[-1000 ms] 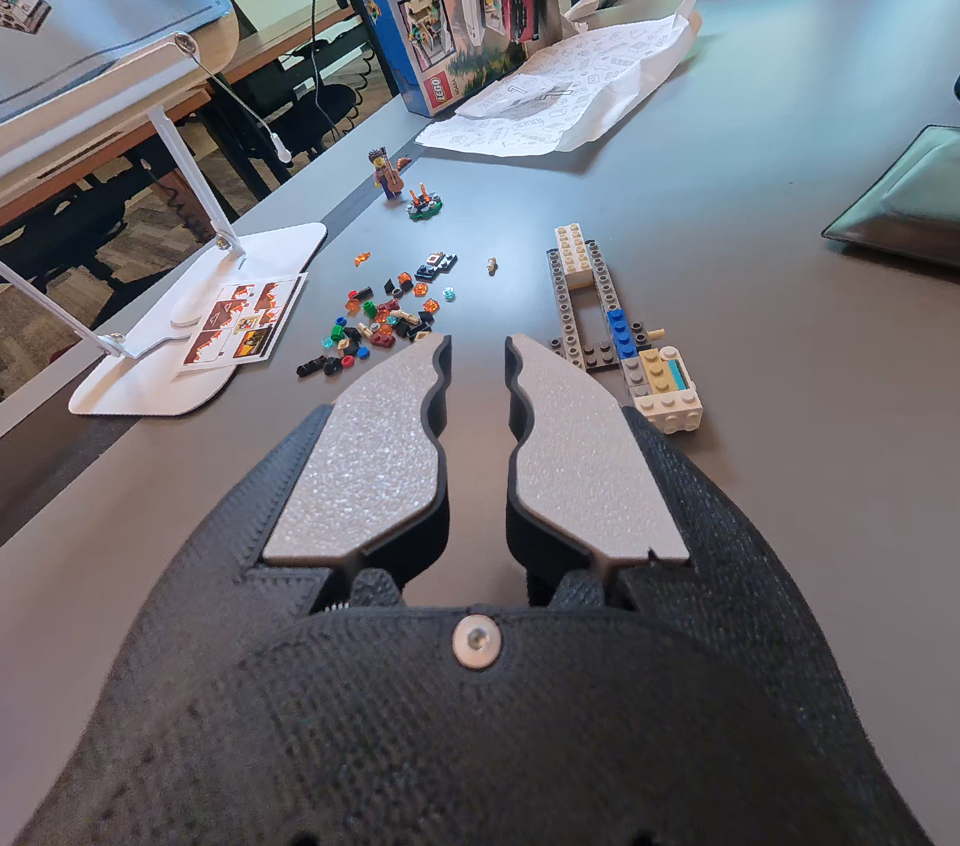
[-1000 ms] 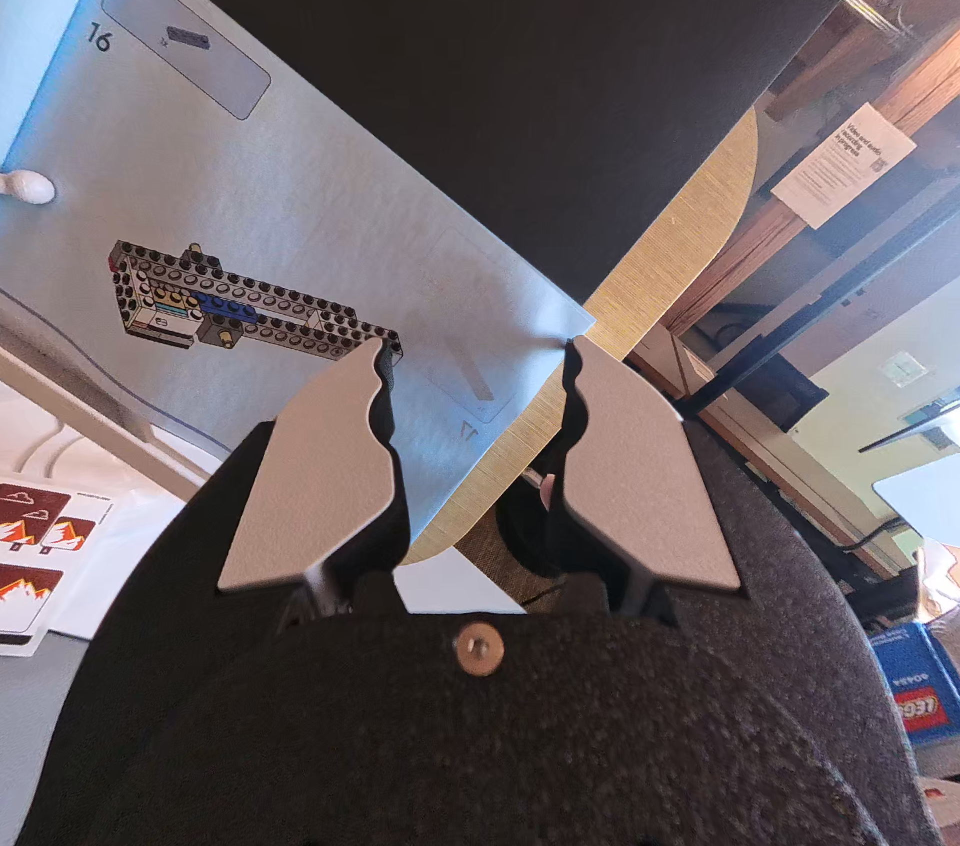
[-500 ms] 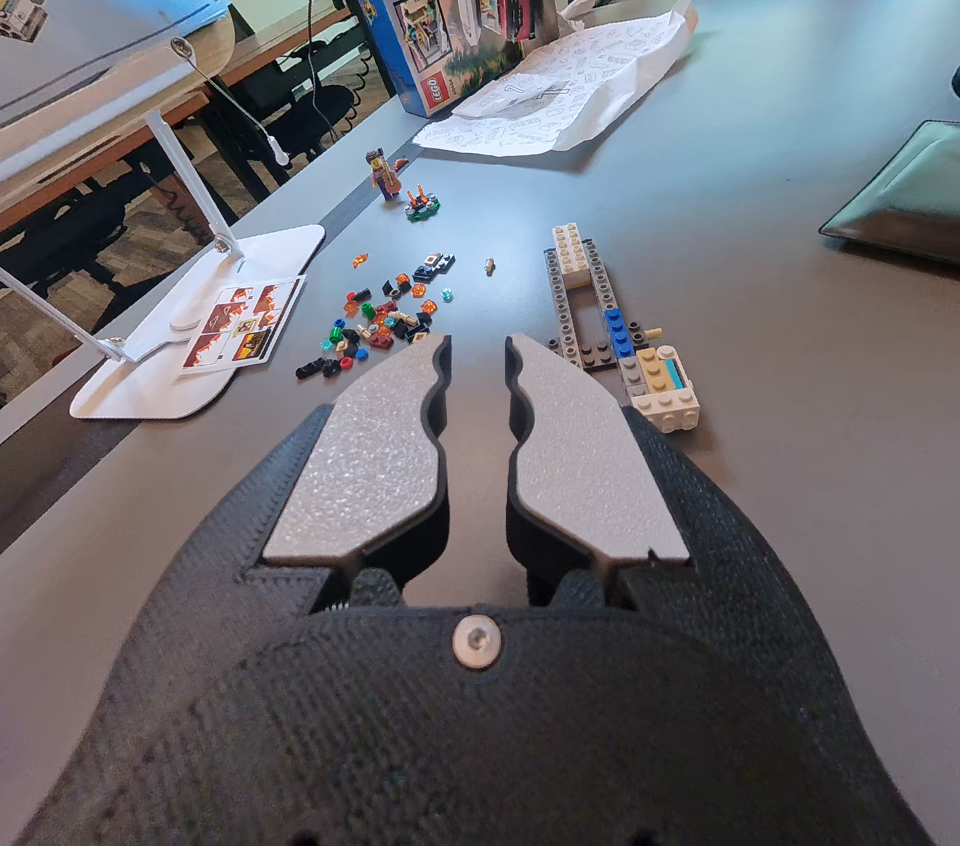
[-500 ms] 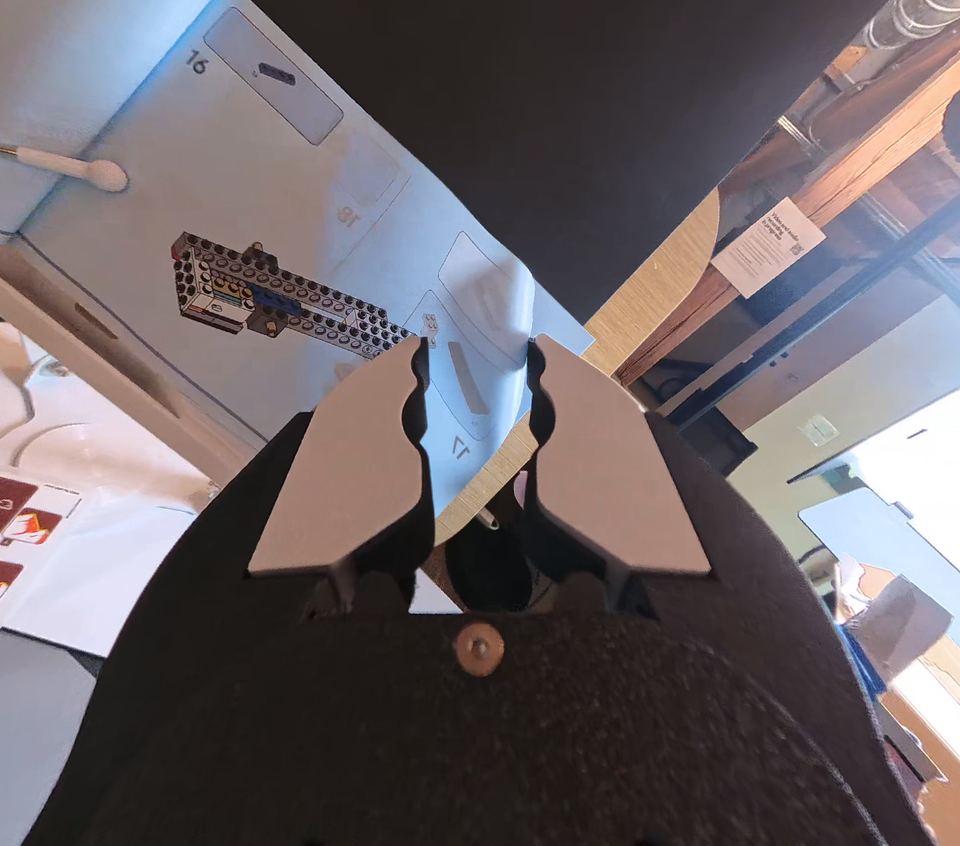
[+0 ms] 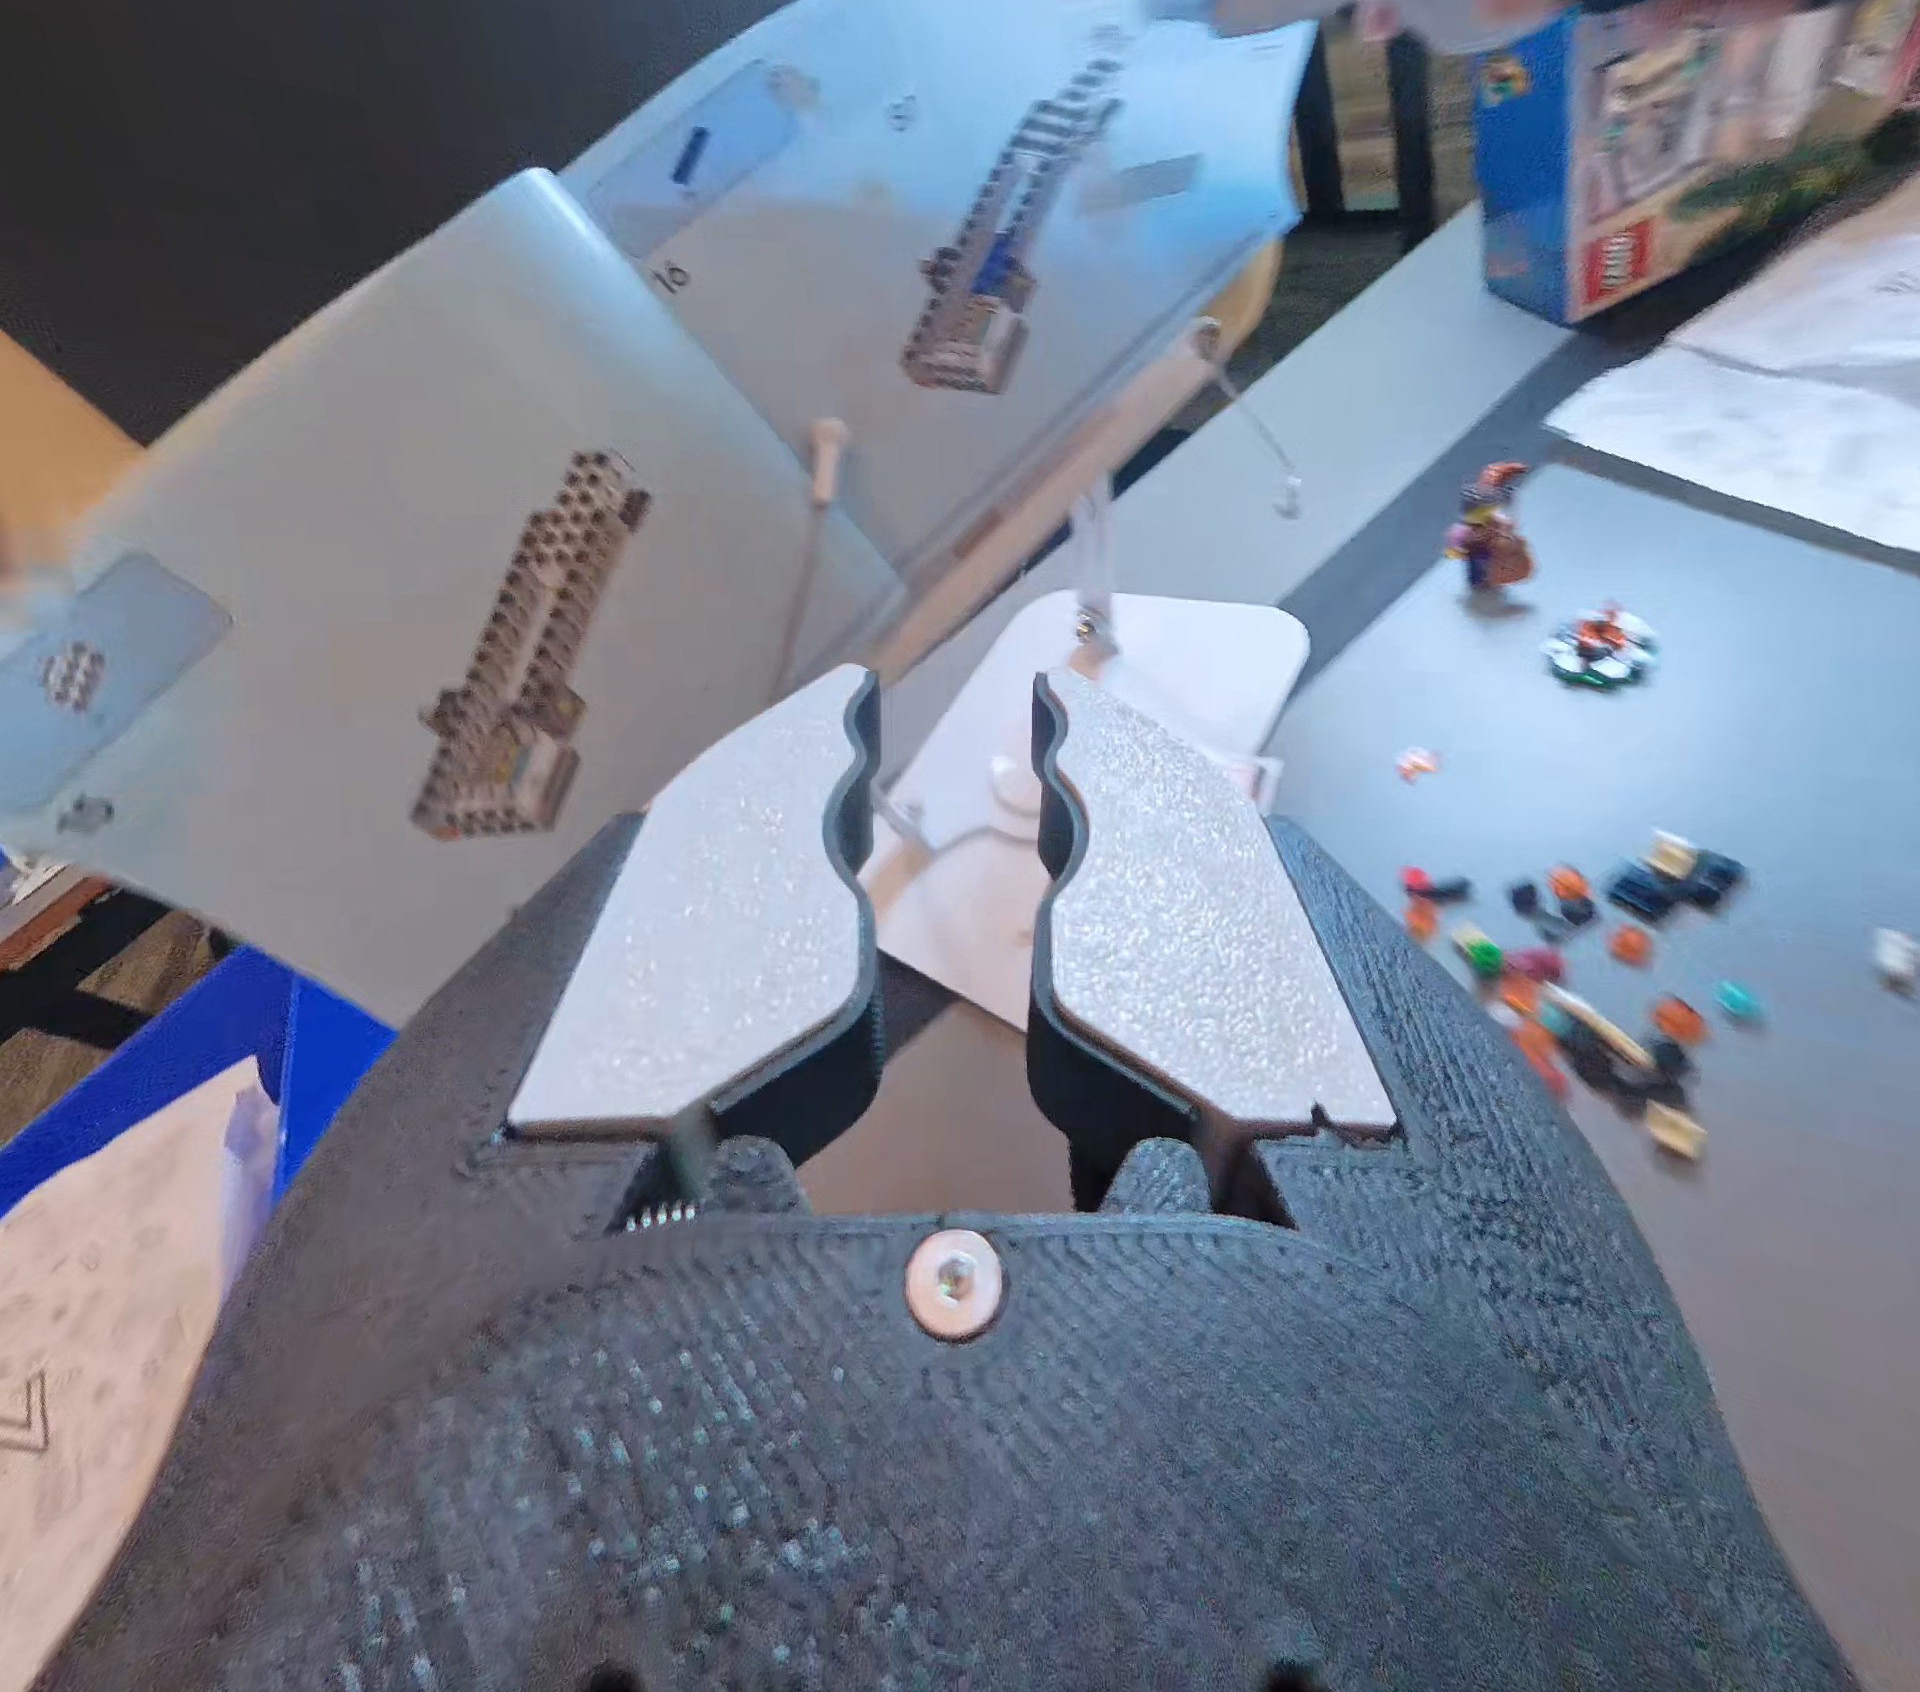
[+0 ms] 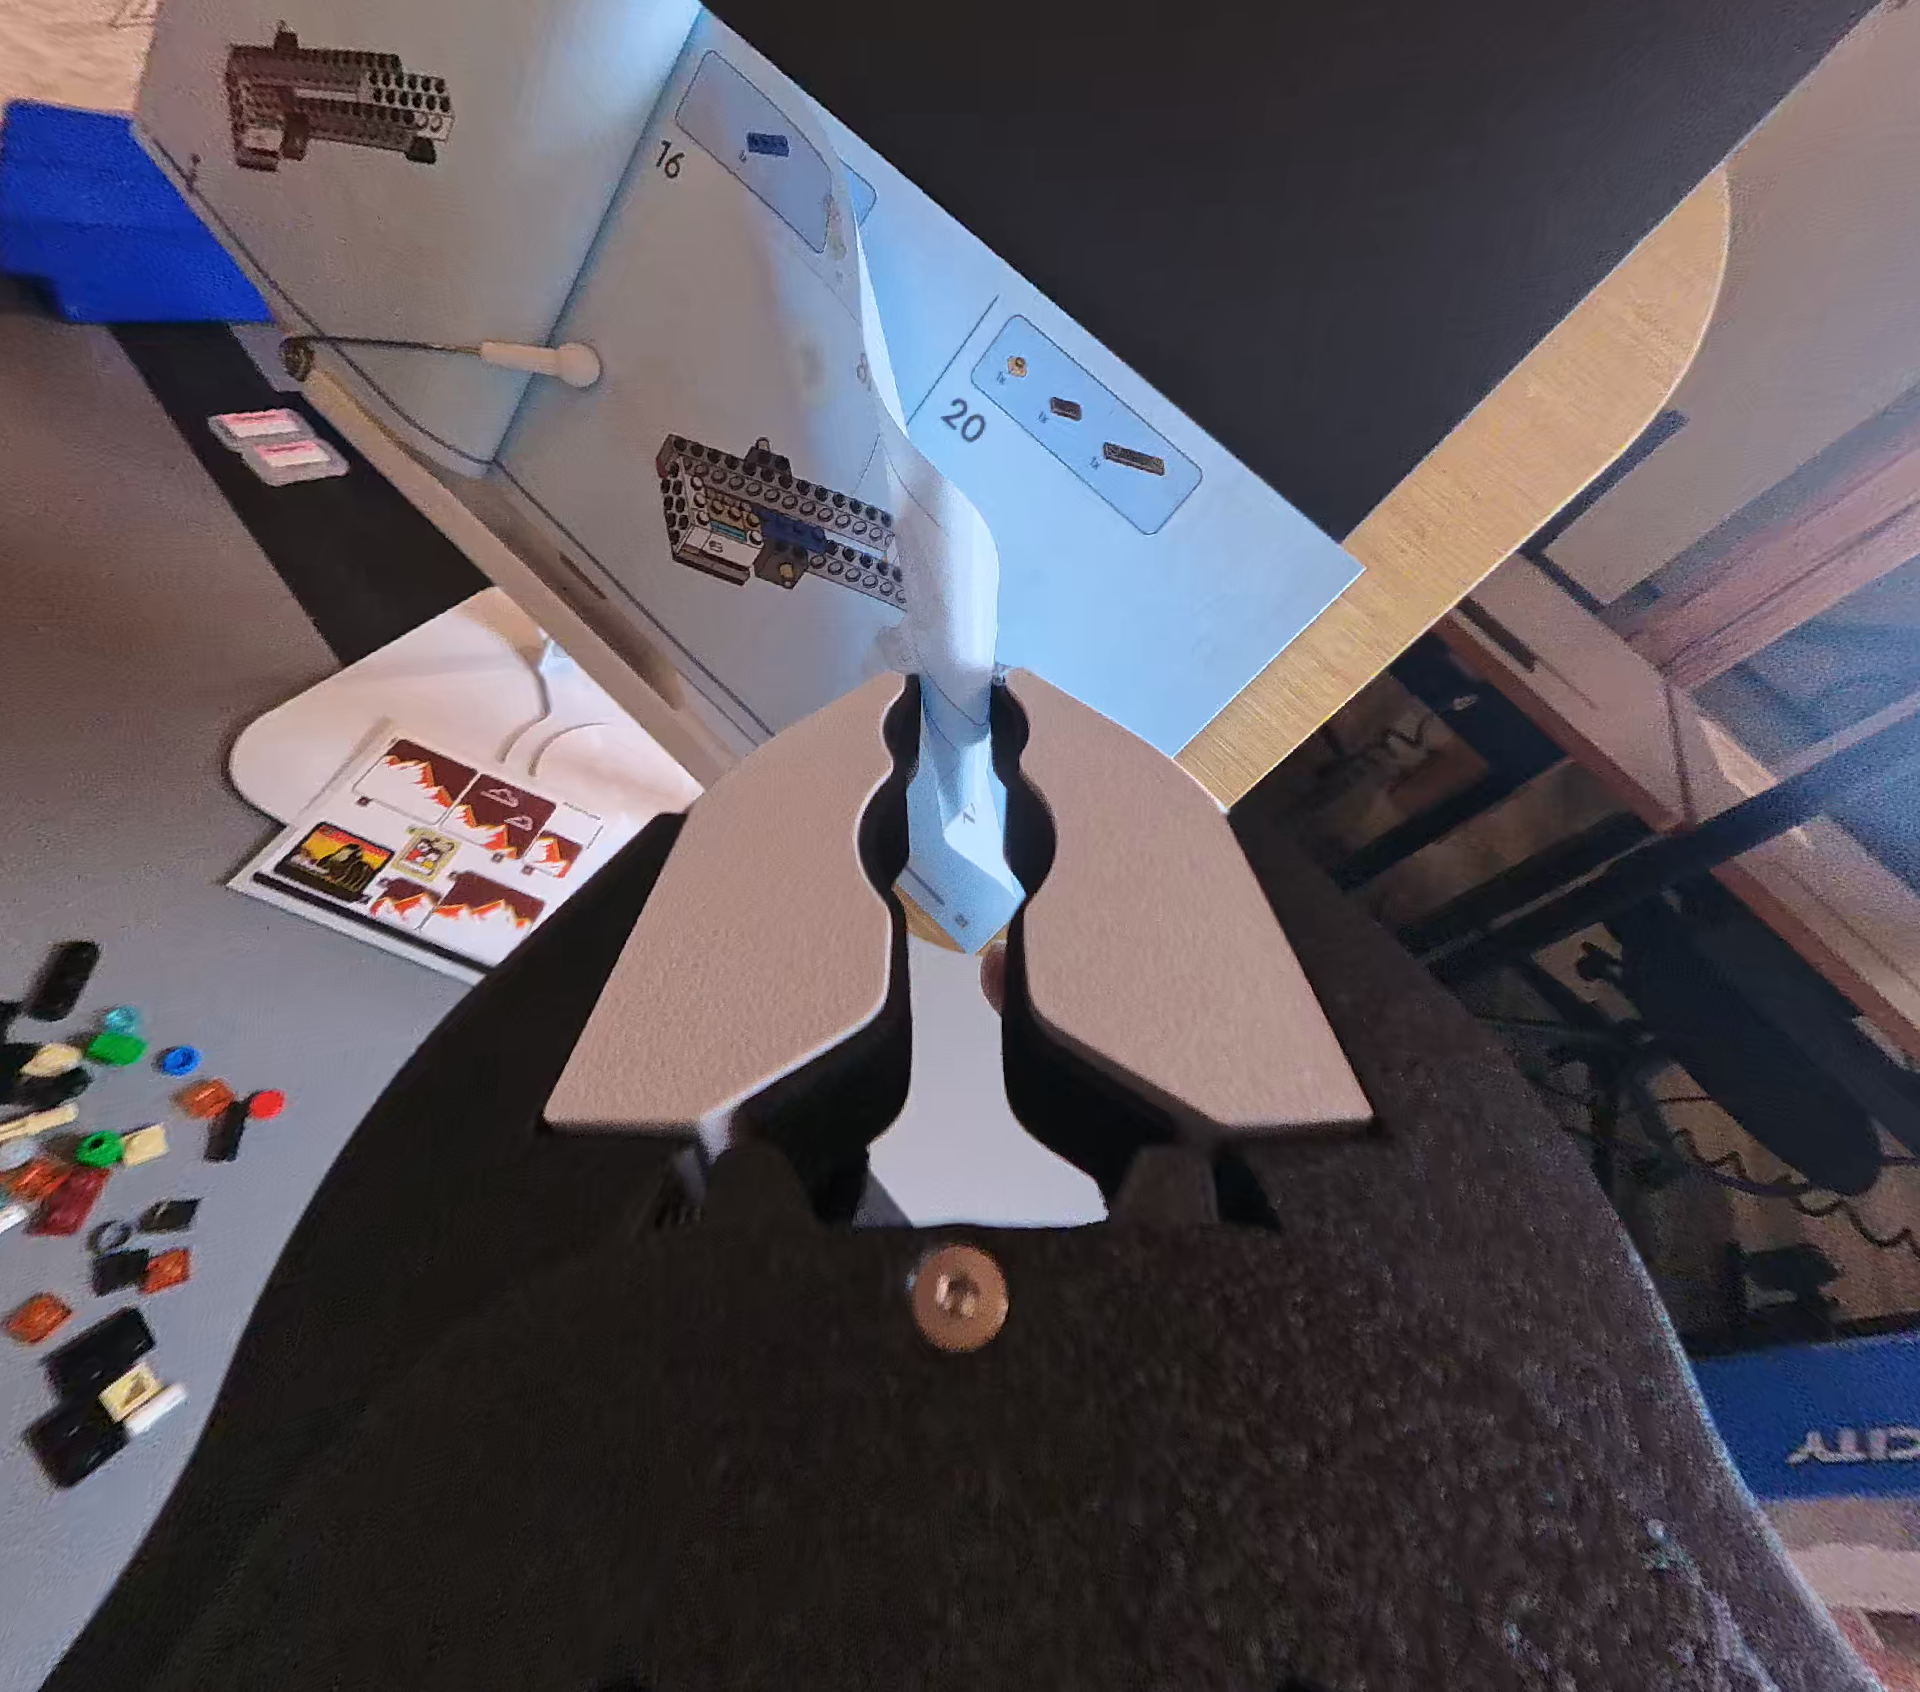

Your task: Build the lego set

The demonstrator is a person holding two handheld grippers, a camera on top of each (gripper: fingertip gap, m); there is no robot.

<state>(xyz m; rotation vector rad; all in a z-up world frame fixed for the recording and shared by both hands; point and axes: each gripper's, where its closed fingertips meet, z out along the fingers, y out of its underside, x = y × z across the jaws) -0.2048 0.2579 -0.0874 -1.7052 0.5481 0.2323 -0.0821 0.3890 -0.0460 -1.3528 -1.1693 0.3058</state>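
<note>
Right gripper [image 6: 956,692]: closed on a curled page [image 6: 951,562] of the instruction booklet [image 6: 499,115], page pinched between the fingertips.
Left gripper [image 5: 956,692]: part open, nothing held, raised in front of the booklet.
Booklet: propped on a white stand [image 6: 312,728] at the table [image 6: 125,603] edge.
Sticker sheet [image 6: 436,853]: flat on the stand base.
Loose lego pieces [image 5: 1579,956]: scattered on the table, right of the stand.
Minifigure [image 5: 1491,525]: upright, beyond the pieces.

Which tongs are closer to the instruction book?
Right. The right tongs pinch a page of the instruction book; the left tongs hover open, apart from it.
</note>
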